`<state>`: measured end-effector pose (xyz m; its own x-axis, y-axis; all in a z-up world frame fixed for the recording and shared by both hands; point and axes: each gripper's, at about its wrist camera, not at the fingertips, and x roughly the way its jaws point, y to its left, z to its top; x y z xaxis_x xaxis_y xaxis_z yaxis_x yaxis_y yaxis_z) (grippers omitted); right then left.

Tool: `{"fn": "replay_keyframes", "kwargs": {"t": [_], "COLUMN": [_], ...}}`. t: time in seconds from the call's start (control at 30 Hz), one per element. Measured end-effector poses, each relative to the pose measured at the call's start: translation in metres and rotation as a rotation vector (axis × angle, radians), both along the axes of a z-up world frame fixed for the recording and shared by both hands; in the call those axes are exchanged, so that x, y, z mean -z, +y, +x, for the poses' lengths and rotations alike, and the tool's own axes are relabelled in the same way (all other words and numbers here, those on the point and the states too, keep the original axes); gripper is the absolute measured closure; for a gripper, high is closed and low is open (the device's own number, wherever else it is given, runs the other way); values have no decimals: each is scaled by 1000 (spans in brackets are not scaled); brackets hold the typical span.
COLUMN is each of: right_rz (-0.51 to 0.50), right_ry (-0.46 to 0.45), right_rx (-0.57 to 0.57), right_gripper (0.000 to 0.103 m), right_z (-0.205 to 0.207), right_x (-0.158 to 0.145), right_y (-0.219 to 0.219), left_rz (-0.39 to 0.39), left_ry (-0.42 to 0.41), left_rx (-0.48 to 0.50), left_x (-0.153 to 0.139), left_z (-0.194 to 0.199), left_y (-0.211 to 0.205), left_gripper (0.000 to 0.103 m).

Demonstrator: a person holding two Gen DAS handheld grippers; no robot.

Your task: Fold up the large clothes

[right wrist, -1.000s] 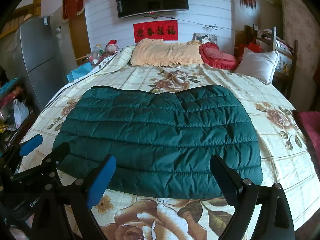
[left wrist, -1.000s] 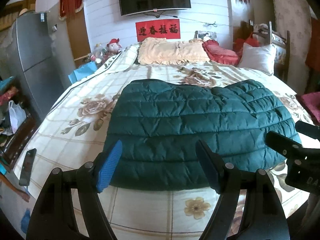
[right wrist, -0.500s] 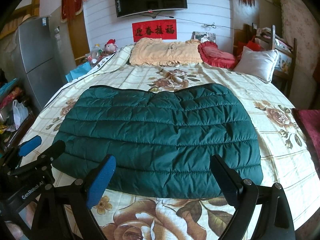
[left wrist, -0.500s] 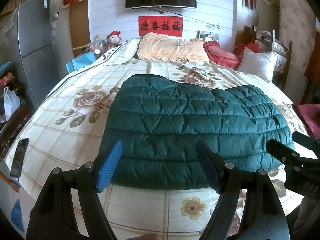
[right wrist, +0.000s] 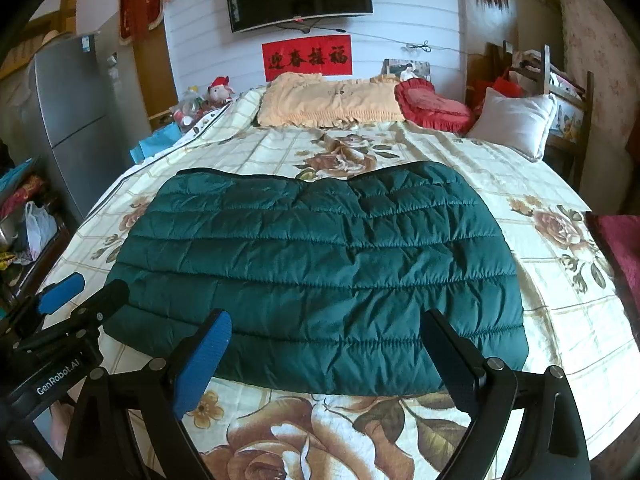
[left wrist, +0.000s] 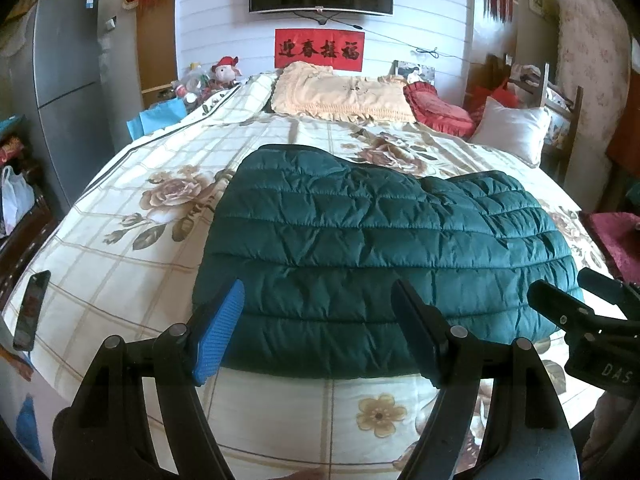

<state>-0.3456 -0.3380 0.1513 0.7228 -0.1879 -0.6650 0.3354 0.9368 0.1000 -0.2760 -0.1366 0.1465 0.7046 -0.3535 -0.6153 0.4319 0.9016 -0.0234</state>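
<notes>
**Green jacket laid flat, both grippers poised at its near hem**

The quilted green jacket [right wrist: 316, 268] lies spread across the floral bed [right wrist: 560, 320], its near hem close to the bed's foot edge. The next fold likely starts at that hem: each gripper should pinch a near corner through all layers, then lift together so the slippery padding does not sag or slide. The left gripper [left wrist: 316, 328] hovers over the hem's left part, fingers spread, holding nothing. The right gripper [right wrist: 324, 356] hangs above the hem's middle, likewise spread and empty. A phone [left wrist: 32, 310] lies at the bed's left edge.
</notes>
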Motion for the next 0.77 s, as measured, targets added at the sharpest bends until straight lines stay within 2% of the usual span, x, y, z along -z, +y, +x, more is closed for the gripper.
{"fn": "replay_keyframes", "kwargs": {"t": [0.77], "right_rz": [3], "right_ry": [10], "right_rx": [2], "right_gripper": [9], "right_z": [4], "right_x": [3], "right_y": [-3], "left_rz": [-2], "left_ry": [-12], "left_rx": [17], "left_x": [2], "left_z": [2], "left_y": [-2], "left_gripper": [26]}}
